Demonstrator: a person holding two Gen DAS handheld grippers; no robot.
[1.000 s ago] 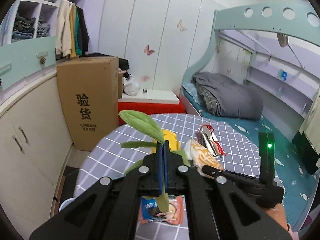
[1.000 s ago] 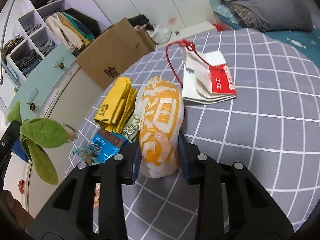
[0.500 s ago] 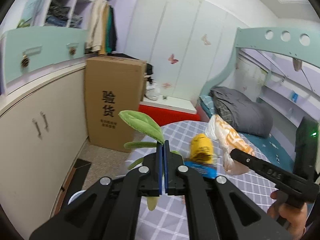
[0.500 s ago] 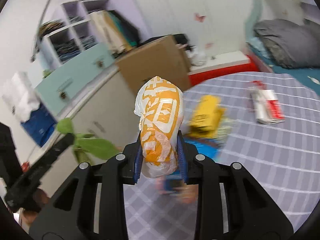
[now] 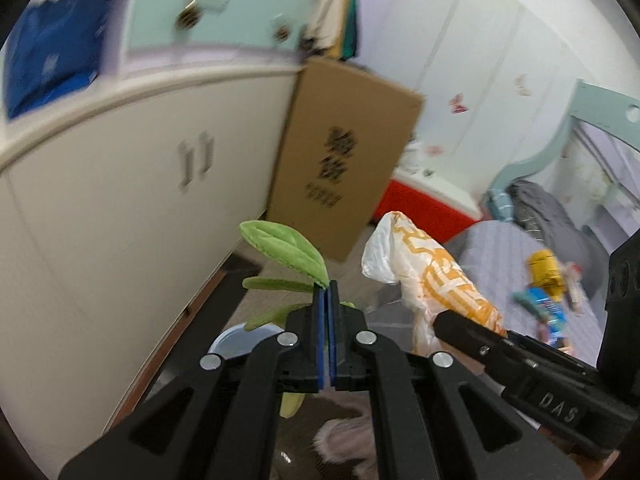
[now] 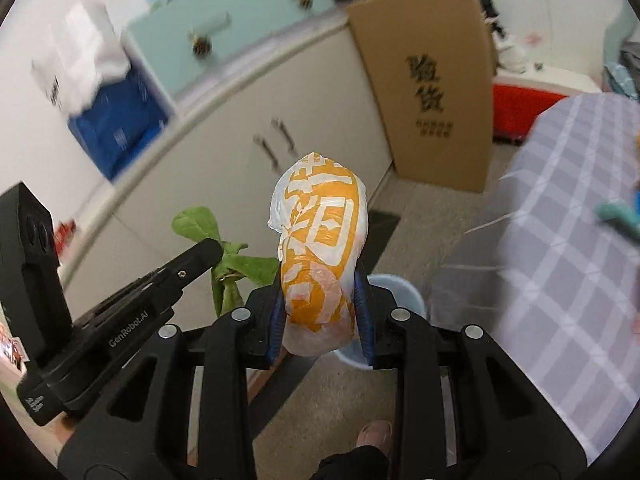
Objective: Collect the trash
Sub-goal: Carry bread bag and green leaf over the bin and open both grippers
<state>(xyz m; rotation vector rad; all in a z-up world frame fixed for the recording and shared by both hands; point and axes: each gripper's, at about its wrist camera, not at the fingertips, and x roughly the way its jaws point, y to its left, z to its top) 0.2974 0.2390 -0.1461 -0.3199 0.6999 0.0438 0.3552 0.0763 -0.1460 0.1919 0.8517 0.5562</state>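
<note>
Right tool (image 6: 320, 320) grips an orange-white wrapper (image 6: 318, 256) above a pale-blue bin (image 6: 404, 292).

The tall brown cardboard box (image 6: 432, 80) bears large black characters "验货", with a smaller line beneath too blurred to read. The left gripper's black body (image 6: 120, 320) reads "GenRobot.AI"; the right gripper's black body (image 5: 560, 400) seems to read "DAS".

Open floor (image 6: 432, 216) (cabinet (image 6: 224, 160) alongside)

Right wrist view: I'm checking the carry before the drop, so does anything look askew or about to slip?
Nothing stands out. The right gripper clamps the orange-and-white bag squarely, the left gripper pinches the green leaves, and the pale blue bin stands upright below.
</note>
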